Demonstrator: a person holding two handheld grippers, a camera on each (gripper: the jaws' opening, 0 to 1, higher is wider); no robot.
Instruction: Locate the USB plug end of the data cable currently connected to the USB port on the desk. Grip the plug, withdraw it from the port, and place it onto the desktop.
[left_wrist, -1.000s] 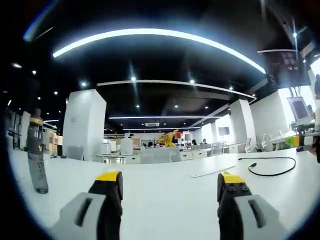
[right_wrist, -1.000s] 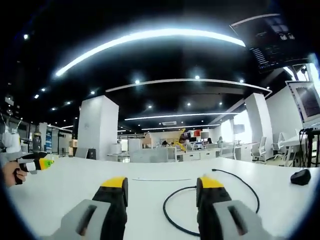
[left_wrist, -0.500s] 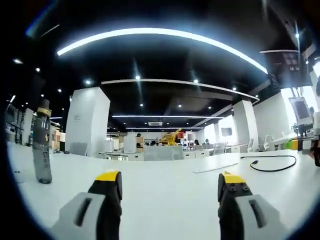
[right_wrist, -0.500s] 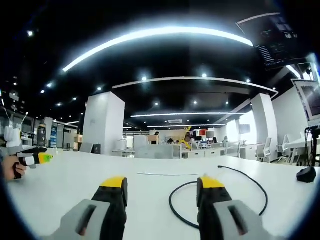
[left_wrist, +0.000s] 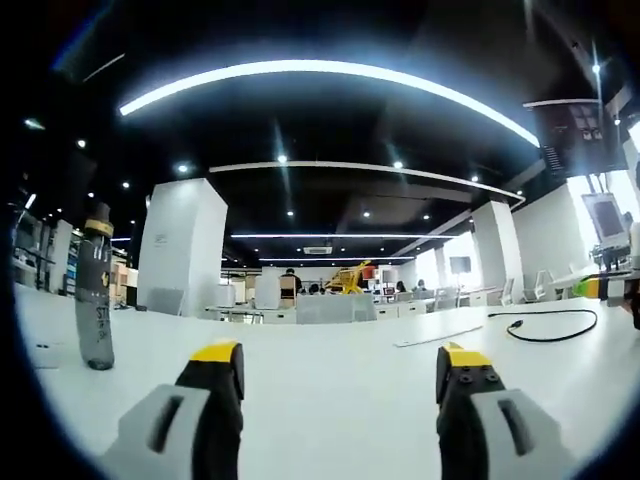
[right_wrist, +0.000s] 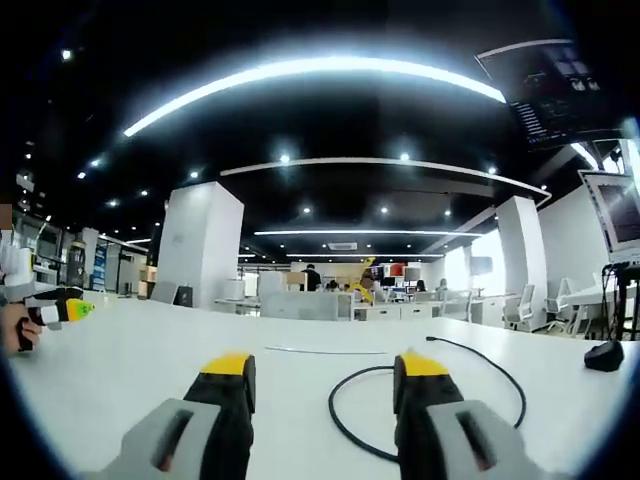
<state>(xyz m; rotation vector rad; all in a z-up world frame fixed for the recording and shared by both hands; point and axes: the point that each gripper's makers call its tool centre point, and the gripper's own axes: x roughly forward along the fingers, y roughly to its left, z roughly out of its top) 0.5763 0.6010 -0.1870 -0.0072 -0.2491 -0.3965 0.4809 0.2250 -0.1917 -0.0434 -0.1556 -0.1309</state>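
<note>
Tongs (left_wrist: 340, 365) on the left and tongs (right_wrist: 325, 375) on the right hover agape, empty, above the white tabletop (right_wrist: 140, 360); the black looped data cable (right_wrist: 345, 385) lies beneath the right pair.

Your two views skim low over the white desk (left_wrist: 330, 370), facing the far office. Both share the looped black cable (right_wrist: 440, 400).
</note>
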